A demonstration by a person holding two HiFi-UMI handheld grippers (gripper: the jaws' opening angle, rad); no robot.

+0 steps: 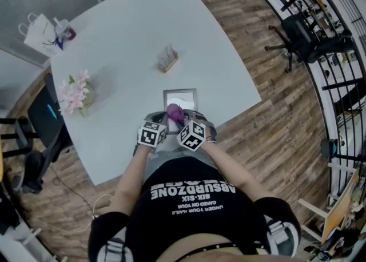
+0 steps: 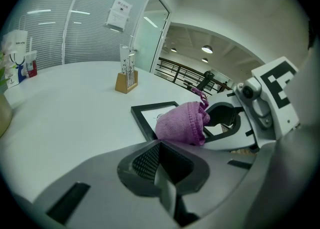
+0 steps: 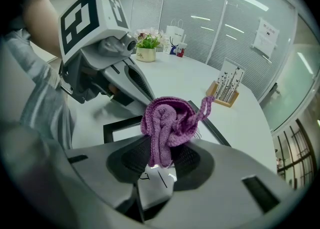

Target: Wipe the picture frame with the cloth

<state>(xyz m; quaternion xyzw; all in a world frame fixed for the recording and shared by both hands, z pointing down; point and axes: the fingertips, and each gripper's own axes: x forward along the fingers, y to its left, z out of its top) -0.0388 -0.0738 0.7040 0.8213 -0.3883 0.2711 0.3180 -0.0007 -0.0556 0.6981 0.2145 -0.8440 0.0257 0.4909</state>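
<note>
A black picture frame (image 1: 180, 97) with a white inside lies flat on the white table (image 1: 131, 38), near its front edge. My right gripper (image 1: 184, 120) is shut on a bunched purple cloth (image 1: 175, 113), which hangs just over the frame's near edge. In the right gripper view the cloth (image 3: 167, 123) bulges out of the jaws above the frame (image 3: 117, 129). My left gripper (image 1: 159, 120) sits close beside it on the left, shut with nothing between its jaws. The left gripper view shows the cloth (image 2: 182, 122) and frame (image 2: 146, 116) just ahead.
A small wooden card holder (image 1: 167, 59) stands behind the frame. A pot of pink flowers (image 1: 75, 94) is at the table's left edge, and a white paper bag (image 1: 40, 33) at the far left corner. Office chairs (image 1: 300, 32) stand on the wooden floor to the right.
</note>
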